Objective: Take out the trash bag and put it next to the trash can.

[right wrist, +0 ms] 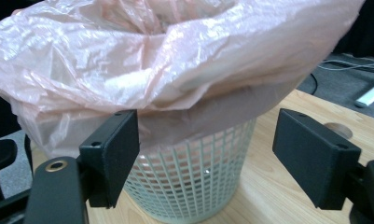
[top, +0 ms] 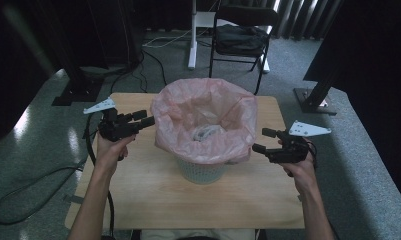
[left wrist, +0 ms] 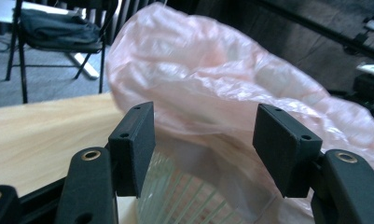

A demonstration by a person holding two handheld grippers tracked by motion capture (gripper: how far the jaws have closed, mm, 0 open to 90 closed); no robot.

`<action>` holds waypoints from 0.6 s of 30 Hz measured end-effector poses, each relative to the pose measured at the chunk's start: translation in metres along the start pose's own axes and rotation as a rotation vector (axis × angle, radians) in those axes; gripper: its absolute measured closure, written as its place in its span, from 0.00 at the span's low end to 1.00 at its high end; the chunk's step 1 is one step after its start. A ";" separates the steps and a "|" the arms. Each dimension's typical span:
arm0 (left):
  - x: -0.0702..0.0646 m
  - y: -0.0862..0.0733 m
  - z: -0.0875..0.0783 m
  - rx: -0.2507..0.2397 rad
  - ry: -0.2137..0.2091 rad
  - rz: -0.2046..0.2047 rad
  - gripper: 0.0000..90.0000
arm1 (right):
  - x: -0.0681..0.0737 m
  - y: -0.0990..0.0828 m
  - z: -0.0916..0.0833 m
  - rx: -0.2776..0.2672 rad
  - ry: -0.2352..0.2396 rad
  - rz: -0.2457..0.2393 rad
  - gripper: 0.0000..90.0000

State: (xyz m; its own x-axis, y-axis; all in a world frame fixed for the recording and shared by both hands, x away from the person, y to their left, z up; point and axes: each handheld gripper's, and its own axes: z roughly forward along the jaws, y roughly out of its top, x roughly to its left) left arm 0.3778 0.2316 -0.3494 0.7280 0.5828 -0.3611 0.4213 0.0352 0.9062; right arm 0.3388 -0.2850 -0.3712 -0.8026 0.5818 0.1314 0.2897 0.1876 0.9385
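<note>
A white mesh bin (top: 202, 171) (right wrist: 194, 177) stands mid-table, lined with a pink plastic bag (top: 204, 115) (left wrist: 212, 79) (right wrist: 166, 60) whose rim folds down over the basket's outside. Crumpled pale stuff (top: 206, 132) lies inside the bag. My left gripper (top: 143, 119) (left wrist: 208, 154) is open at the bag's left edge, its jaws framing the hanging plastic without touching it. My right gripper (top: 264, 140) (right wrist: 208, 163) is open at the bag's right side, with the bin and the bag's overhang between its jaws but farther off.
The wooden table (top: 153, 200) has bare board in front of the bin and on both sides. A black folding chair (top: 240, 35) and a white stand (top: 193, 35) are on the floor behind. Cables (top: 33, 185) trail off the table's left.
</note>
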 end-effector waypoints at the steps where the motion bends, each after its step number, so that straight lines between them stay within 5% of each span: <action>1: -0.001 0.003 0.001 -0.003 -0.008 0.000 0.43 | 0.000 0.001 0.001 -0.001 0.006 0.001 0.25; 10: -0.008 0.022 0.014 0.000 -0.071 -0.005 0.42 | 0.003 0.006 0.004 -0.005 0.047 -0.013 0.29; 13: -0.008 0.024 0.017 0.000 -0.063 -0.003 0.42 | 0.003 0.005 0.003 0.001 0.050 -0.018 0.29; 18: -0.006 0.028 0.022 0.020 -0.027 -0.009 0.39 | 0.000 -0.012 0.005 0.065 -0.010 -0.023 0.28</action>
State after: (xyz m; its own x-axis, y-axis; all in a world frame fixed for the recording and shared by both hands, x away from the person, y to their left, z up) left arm 0.3972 0.2114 -0.3265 0.7383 0.5604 -0.3753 0.4387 0.0236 0.8983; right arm 0.3384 -0.2832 -0.3841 -0.8043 0.5846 0.1068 0.3048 0.2515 0.9186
